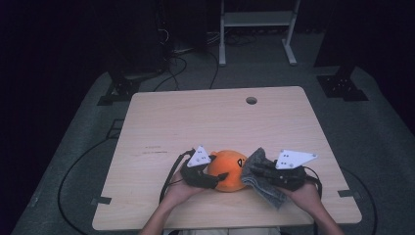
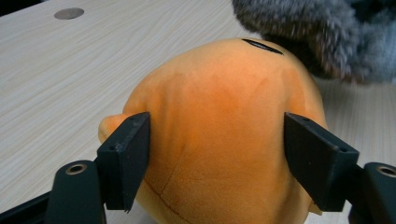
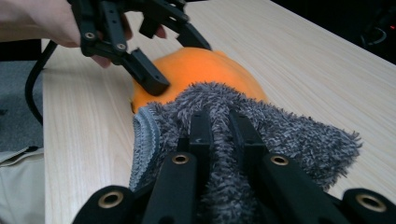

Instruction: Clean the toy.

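Seemingly gripped: orange plush (image 2: 219, 135), grey towel (image 3: 280, 135).

Setting: a recording lab or test room, dim around the edges.
Work surface: one plain light-wood table (image 1: 195, 117) with a cable hole (image 1: 251, 100).
Floor: grey carpet, black cables (image 1: 73, 171) trailing across it.
Equipment: black stand bases (image 1: 120, 88) beside the table; a white metal frame (image 1: 257, 29) behind.
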### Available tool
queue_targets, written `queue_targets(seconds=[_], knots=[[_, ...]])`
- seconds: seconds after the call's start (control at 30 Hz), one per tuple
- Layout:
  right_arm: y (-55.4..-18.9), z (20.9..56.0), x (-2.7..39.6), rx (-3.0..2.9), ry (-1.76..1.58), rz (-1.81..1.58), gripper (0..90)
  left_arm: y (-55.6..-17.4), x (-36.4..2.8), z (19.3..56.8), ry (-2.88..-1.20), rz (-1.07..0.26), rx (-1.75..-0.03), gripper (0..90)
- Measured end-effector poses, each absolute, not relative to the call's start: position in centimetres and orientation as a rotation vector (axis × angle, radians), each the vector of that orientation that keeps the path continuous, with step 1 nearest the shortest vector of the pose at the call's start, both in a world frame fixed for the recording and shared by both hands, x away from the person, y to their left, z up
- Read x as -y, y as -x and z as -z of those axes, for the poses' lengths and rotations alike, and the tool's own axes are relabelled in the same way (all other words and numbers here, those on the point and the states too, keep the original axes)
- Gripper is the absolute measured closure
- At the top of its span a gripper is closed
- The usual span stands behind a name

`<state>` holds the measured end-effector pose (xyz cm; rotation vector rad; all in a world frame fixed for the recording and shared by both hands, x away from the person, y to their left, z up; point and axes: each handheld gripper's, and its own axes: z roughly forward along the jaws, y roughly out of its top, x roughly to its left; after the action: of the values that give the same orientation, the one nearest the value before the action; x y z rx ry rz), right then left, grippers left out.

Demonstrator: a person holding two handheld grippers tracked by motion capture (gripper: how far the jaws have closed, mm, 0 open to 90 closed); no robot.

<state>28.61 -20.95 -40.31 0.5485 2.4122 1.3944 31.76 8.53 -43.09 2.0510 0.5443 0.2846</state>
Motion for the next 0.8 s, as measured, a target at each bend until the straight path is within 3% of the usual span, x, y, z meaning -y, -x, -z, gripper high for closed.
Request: queue_targets(seconds=[0.13, 0.17, 0.3, 0.37, 0.4, 0.5, 0.8], knots=[[-29.2, 40.8, 19.1, -2.440, -0.517, -1.356, 70.1, -31.8, -8.4, 43.2, -2.053, -0.279, -0.537, 28.9], [-29.4, 40.9, 18.4, -2.431, -0.513, -1.371, 62.2, -31.8, -8.4, 43.2, -2.058, -0.266, -0.530, 28.9], [-29.5, 41.2, 17.0, -2.419, -0.470, -1.338, 57.3, -31.7, -8.4, 43.2, -2.076, -0.250, -0.508, 27.5], [-29.5, 41.4, 16.7, -2.415, -0.460, -1.327, 59.4, -31.8, -8.4, 43.3, -2.084, -0.249, -0.502, 27.6], [-29.5, 41.6, 16.6, -2.404, -0.440, -1.315, 69.7, -31.9, -8.7, 43.3, -2.086, -0.237, -0.507, 28.2], [-29.5, 42.0, 17.1, -2.394, -0.433, -1.315, 77.5, -32.1, -9.0, 43.4, -2.080, -0.232, -0.523, 29.7], [-29.3, 43.0, 20.0, -2.383, -0.526, -1.318, 79.1, -32.6, -9.3, 43.5, -2.054, -0.190, -0.582, 29.9]])
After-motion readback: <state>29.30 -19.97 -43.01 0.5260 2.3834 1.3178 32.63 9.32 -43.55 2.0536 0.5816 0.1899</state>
